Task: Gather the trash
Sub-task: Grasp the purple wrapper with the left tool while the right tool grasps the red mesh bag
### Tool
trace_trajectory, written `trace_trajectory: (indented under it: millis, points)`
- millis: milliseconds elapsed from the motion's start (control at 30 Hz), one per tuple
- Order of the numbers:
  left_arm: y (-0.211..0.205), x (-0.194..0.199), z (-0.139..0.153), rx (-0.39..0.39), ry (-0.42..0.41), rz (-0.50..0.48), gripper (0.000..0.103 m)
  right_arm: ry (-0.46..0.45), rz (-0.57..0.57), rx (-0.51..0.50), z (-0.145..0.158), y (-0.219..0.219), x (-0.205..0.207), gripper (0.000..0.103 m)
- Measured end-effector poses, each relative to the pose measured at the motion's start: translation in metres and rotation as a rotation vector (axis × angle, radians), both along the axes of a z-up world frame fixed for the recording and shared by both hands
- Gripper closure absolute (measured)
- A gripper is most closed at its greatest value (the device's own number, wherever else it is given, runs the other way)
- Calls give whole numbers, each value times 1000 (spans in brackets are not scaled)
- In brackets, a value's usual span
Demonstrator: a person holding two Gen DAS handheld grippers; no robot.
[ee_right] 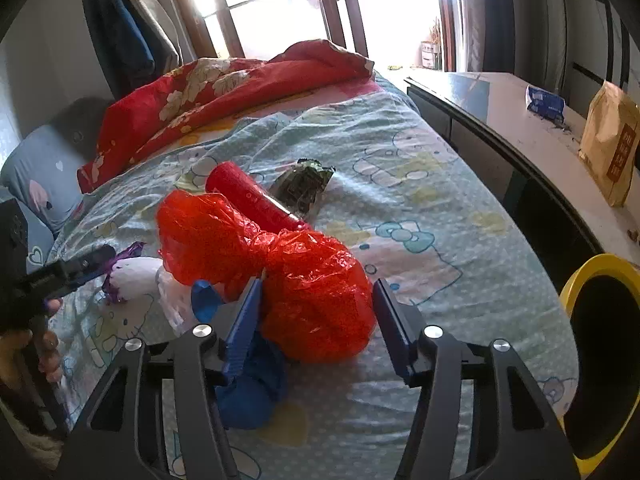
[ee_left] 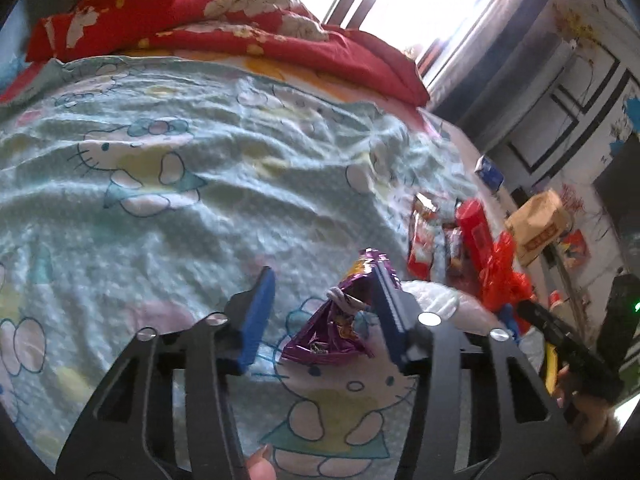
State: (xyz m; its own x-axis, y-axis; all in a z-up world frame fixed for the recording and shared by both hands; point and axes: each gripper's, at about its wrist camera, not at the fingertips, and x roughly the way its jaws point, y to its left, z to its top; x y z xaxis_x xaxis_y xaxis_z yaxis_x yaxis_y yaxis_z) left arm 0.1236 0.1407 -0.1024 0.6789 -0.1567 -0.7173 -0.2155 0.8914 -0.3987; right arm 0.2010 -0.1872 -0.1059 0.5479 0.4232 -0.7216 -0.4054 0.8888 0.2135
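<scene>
On the cartoon-cat bed sheet (ee_left: 168,208), a crumpled purple wrapper (ee_left: 328,332) lies between the fingers of my open left gripper (ee_left: 323,276), close against its right pad. My right gripper (ee_right: 318,286) is open too and straddles a bulging red plastic bag (ee_right: 312,292); neither pad presses it in. Behind that bag lie a red tube (ee_right: 256,200) and a dark green wrapper (ee_right: 302,184). A blue plastic scrap (ee_right: 248,392) sits under the right gripper's left finger. White tissue (ee_right: 136,276) rests near the purple wrapper (ee_right: 120,256). Red snack packets (ee_left: 422,240) lie beyond.
A yellow bin with a black liner (ee_right: 568,292) stands off the bed's right edge. A desk (ee_right: 500,120) alongside carries a brown paper bag (ee_right: 612,144) and a blue pack (ee_right: 546,102). A red quilt (ee_right: 224,92) is heaped at the bed's far end.
</scene>
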Motion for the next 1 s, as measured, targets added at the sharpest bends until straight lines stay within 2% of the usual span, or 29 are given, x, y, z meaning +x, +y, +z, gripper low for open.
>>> trace_trajectory:
  millis: [200, 333, 467, 533, 600, 700, 1000]
  points:
    - [-11, 0, -1, 11, 2, -31, 71, 16, -1, 20, -3, -3, 0, 54]
    - [-17, -2, 0, 5, 11, -53, 71, 25, -8, 34, -4, -5, 1, 55]
    - [-24, -4, 1, 27, 15, -79, 71, 25, 0, 41, -4, -5, 1, 62]
    - [-25, -4, 1, 25, 16, -82, 74, 24, 7, 46, -3, -5, 0, 65]
    - [-25, -5, 2, 29, 8, -84, 83, 19, 10, 47, -2, -5, -1, 72]
    - [-25, -6, 4, 29, -4, -93, 90, 12, 20, 49, 0, -5, -3, 79]
    - [-8, -12, 31, -6, -92, -54, 92, -22, 5, 76, 15, -15, -7, 84]
